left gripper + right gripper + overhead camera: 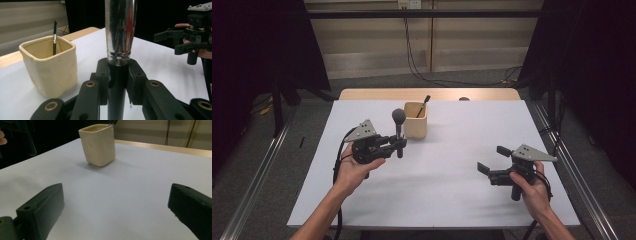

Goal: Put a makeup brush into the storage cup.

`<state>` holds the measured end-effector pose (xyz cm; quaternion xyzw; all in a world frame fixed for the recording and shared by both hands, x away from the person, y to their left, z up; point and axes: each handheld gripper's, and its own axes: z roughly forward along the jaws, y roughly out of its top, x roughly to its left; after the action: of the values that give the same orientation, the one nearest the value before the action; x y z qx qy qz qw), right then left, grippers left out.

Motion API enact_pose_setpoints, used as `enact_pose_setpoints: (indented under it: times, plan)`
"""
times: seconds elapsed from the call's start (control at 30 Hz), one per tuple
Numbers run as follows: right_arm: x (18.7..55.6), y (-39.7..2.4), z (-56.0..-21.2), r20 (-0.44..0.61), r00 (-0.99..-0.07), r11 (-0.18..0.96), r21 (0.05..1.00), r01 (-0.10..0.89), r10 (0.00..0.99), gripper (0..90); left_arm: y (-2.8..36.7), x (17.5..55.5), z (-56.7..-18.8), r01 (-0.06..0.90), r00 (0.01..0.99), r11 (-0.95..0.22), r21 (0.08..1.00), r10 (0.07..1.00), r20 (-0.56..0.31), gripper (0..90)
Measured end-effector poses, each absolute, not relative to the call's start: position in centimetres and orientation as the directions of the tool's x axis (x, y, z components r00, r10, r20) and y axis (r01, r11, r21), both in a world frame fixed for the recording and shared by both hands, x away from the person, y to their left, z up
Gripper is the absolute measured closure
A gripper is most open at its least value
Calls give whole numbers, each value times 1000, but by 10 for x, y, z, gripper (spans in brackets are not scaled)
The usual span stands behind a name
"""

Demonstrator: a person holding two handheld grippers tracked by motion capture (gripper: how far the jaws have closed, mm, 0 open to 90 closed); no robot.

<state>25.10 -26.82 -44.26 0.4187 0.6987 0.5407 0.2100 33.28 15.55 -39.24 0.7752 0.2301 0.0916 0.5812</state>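
Grippers: two are counted, a left gripper [399, 143] and a right gripper [493, 159].
Brushes: two are seen, a large brush [399, 120] and a thin brush [424, 105].
Cups: one cream cup [415, 121].
Tables: one white table [447, 190].

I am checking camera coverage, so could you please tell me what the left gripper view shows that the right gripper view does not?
The left gripper view alone shows the makeup brush upright with its black handle clamped in the left gripper, the thin brush standing inside the cup, and the right gripper far off, jaws apart. The right gripper view alone shows its own open jaws with bare table between them. Both show the cream cup and the white table.
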Motion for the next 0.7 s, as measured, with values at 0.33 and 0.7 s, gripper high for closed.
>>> enact_pose_setpoints:
  times: [0.33,0.7]
  plan:
    - [240,-285,-452,144,-524,34,949,314,839,2,159,343,-382,244,865,-203,948,489,-118,745]
    - [229,-294,-454,155,-487,5,950,312,860,2,158,355,-371,230,850,-173,958,516,-111,745]
